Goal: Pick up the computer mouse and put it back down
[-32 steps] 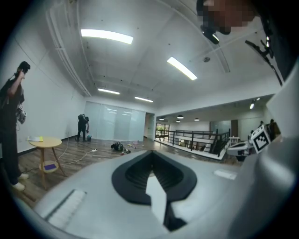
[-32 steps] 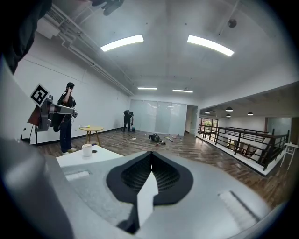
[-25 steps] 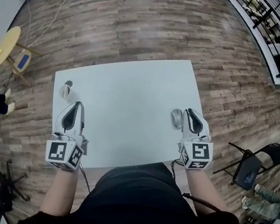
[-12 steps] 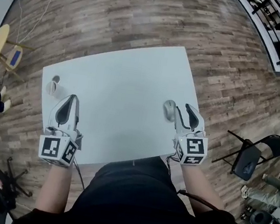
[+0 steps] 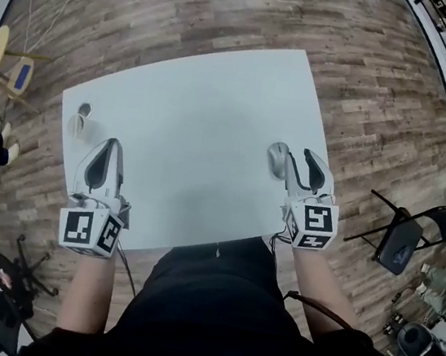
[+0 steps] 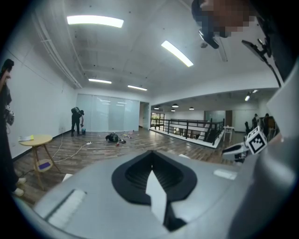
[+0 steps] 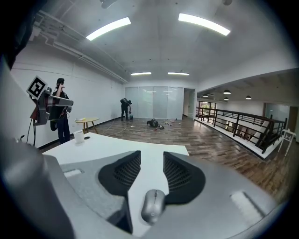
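White table (image 5: 190, 119) with mouse (image 5: 278, 158) and cup (image 5: 78, 122)

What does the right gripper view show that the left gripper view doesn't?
Only the right gripper view: the computer mouse lying in the gap of the right tongs, which have just been opening, plus a white cup. Only the left gripper view: the left tongs, shut and empty. Both: the wooden floor, the round yellow table and a distant person.

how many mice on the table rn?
1. The grey computer mouse lies on the white table near its right edge, by the right gripper, whose jaws have just been opening and do not press on it. None seems hidden.
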Action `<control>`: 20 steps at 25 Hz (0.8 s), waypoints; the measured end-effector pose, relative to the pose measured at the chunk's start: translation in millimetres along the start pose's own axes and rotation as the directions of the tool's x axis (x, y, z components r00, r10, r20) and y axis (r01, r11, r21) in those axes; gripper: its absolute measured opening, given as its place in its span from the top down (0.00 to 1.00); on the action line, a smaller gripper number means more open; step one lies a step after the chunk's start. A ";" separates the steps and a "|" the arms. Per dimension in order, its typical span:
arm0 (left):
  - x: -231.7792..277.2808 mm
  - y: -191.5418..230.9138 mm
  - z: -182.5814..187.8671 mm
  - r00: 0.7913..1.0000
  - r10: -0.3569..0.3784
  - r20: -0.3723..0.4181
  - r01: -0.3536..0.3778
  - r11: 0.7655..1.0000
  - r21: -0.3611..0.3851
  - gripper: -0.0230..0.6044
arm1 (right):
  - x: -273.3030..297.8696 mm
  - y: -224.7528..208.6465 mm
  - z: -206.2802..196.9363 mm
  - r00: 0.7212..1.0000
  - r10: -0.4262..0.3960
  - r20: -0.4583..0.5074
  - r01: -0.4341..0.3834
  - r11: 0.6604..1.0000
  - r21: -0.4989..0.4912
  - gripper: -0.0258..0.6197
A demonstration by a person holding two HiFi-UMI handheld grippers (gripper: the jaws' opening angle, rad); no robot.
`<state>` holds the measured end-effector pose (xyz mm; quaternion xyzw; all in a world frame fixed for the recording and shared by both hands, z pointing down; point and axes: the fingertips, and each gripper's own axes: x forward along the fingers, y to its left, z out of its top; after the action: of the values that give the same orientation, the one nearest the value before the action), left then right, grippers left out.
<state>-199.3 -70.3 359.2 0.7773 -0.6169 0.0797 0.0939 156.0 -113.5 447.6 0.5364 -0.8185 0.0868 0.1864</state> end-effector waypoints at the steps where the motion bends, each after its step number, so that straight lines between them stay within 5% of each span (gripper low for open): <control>1: 0.2 -1.7 -2.5 1.000 -0.003 -0.008 0.003 1.000 0.002 0.96 | 0.1 0.0 -2.9 1.000 0.000 -0.008 0.000 1.000 0.002 0.72; 9: 5.5 -9.6 -32.9 0.995 -0.019 -0.102 0.018 1.000 -0.002 0.96 | 6.6 -2.2 -24.7 0.998 0.001 -0.069 0.001 1.000 0.026 0.71; 20: 18.5 -27.2 -40.7 0.991 -0.049 -0.127 0.050 0.999 0.008 0.96 | 9.5 1.2 -52.6 0.991 0.023 -0.131 -0.020 0.999 0.028 0.68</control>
<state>-168.9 -71.8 401.8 0.7863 -0.5897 0.1302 0.1305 162.7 -103.1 499.6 0.5230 -0.8091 0.1348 0.2317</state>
